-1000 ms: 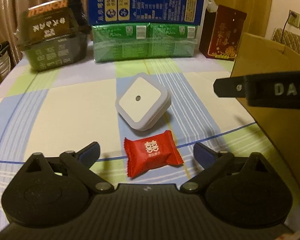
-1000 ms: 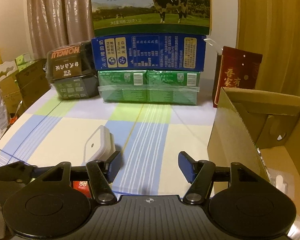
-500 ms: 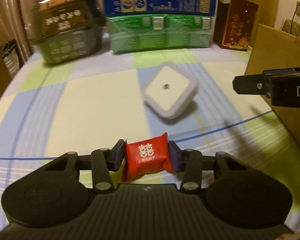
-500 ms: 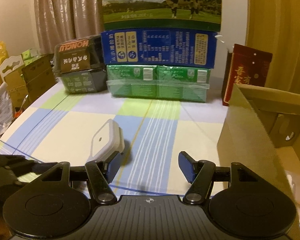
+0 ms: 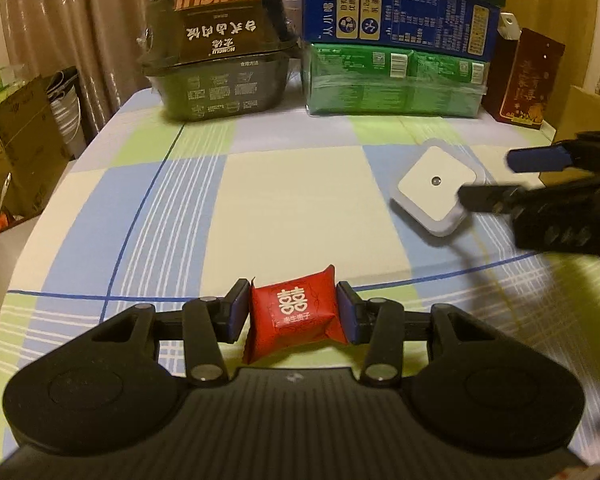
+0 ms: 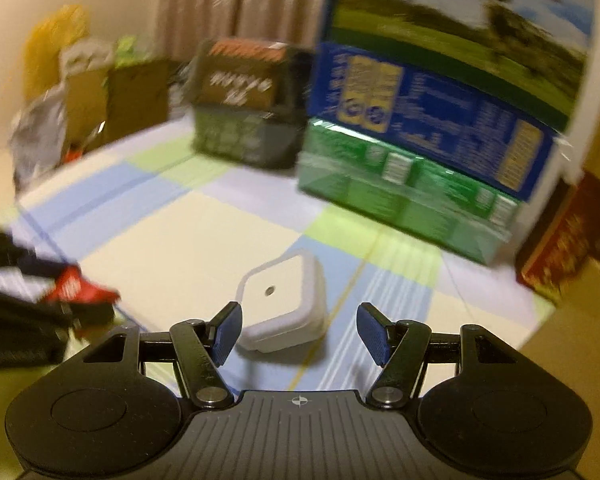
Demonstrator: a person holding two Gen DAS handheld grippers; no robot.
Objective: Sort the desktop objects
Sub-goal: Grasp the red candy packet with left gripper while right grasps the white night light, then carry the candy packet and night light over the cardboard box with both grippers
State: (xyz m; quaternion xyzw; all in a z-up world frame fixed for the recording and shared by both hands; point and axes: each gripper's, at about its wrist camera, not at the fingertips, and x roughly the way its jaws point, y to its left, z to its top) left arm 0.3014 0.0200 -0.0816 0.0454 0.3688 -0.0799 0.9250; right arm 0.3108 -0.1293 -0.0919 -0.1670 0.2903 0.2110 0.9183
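My left gripper (image 5: pixel 292 312) is shut on a red candy packet (image 5: pixel 294 312) with white characters, held above the checked tablecloth. It also shows at the left of the right wrist view (image 6: pixel 74 286), blurred. A white square night-light plug (image 5: pixel 436 186) lies on the cloth to the right. My right gripper (image 6: pixel 299 332) is open, its blue pads on either side of the near end of the white plug (image 6: pixel 284 300), not touching it. In the left wrist view the right gripper (image 5: pixel 500 180) reaches in from the right edge over the plug.
Along the back stand a black noodle box (image 5: pixel 220 52), green packs (image 5: pixel 396 80) under a blue carton (image 5: pixel 400 12), and a dark red box (image 5: pixel 528 76). A brown cardboard box (image 5: pixel 588 108) stands at the right. Cartons and bags (image 5: pixel 16 140) sit beyond the table's left edge.
My left gripper closed on the red candy packet and lifted it back and to the left. My right gripper swung left and down, and now straddles the white plug.
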